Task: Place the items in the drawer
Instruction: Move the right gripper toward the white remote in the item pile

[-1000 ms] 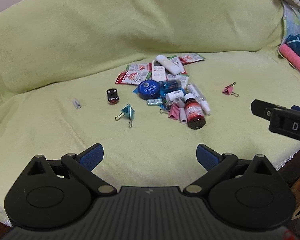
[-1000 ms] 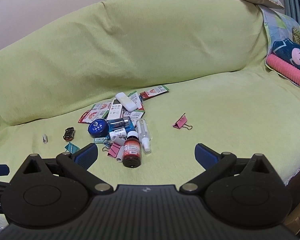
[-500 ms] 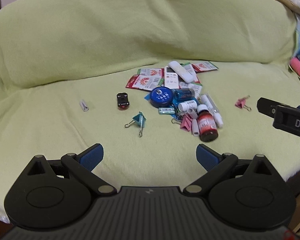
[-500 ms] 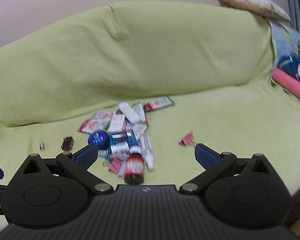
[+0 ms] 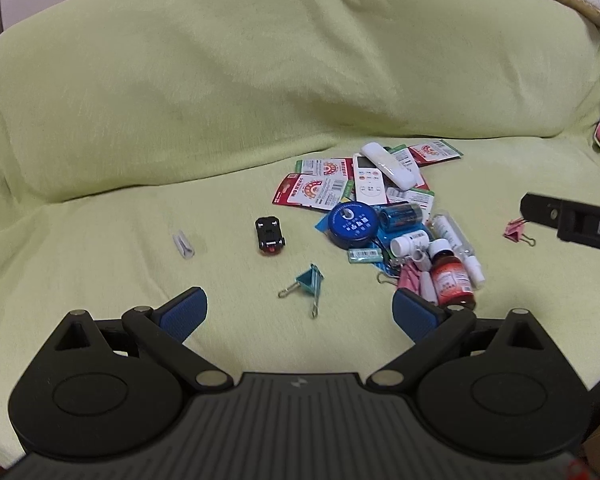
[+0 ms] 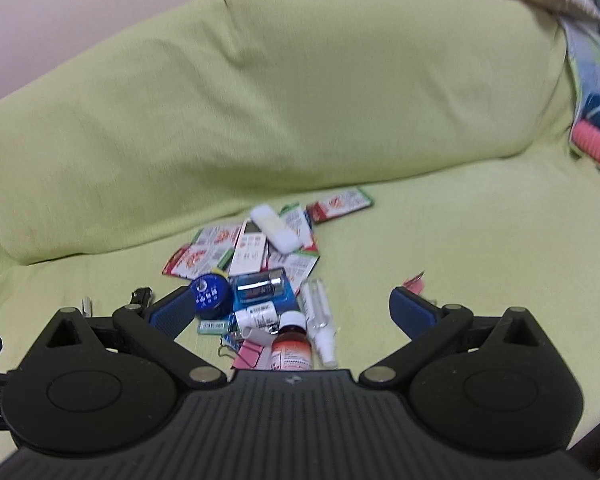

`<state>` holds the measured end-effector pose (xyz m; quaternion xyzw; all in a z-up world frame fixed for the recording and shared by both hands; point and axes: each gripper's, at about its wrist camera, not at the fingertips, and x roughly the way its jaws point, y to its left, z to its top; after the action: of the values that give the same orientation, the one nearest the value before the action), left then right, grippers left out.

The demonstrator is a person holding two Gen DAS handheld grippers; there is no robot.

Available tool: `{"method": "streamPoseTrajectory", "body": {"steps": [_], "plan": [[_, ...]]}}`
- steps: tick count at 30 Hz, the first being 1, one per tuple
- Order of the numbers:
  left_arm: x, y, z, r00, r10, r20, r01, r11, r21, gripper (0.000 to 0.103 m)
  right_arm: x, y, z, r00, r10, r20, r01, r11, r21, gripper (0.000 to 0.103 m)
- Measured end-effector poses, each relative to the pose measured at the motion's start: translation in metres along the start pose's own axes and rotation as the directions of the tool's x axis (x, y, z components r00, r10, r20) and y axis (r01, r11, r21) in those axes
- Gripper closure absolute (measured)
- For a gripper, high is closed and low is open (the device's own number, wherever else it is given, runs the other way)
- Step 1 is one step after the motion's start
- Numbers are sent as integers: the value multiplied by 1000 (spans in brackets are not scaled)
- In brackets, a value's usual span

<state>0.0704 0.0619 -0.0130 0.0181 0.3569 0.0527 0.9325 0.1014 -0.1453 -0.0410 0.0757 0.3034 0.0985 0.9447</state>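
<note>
Left wrist view: the left gripper (image 5: 300, 310) has advanced toward the sofa (image 5: 260, 80), jaws wide and empty, so a pick is probably imminent. No drawer is visible. Countable here: one teal binder clip (image 5: 309, 280), one toy car (image 5: 269, 235), one blue tin (image 5: 353, 224), one red-labelled bottle (image 5: 449, 278).

Right wrist view: the right gripper (image 6: 290, 310) has closed in on the pile, jaws wide, empty. Two remote controls (image 6: 275, 229) lie crossed.
</note>
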Motion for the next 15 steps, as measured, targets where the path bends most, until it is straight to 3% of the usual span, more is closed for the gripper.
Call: {"method": "streamPoseTrajectory", "body": {"steps": [15], "plan": [[61, 9, 33, 999, -32, -10, 32, 999, -6, 3, 64, 6, 13, 998, 9, -68, -10, 1000, -14, 5]]}}
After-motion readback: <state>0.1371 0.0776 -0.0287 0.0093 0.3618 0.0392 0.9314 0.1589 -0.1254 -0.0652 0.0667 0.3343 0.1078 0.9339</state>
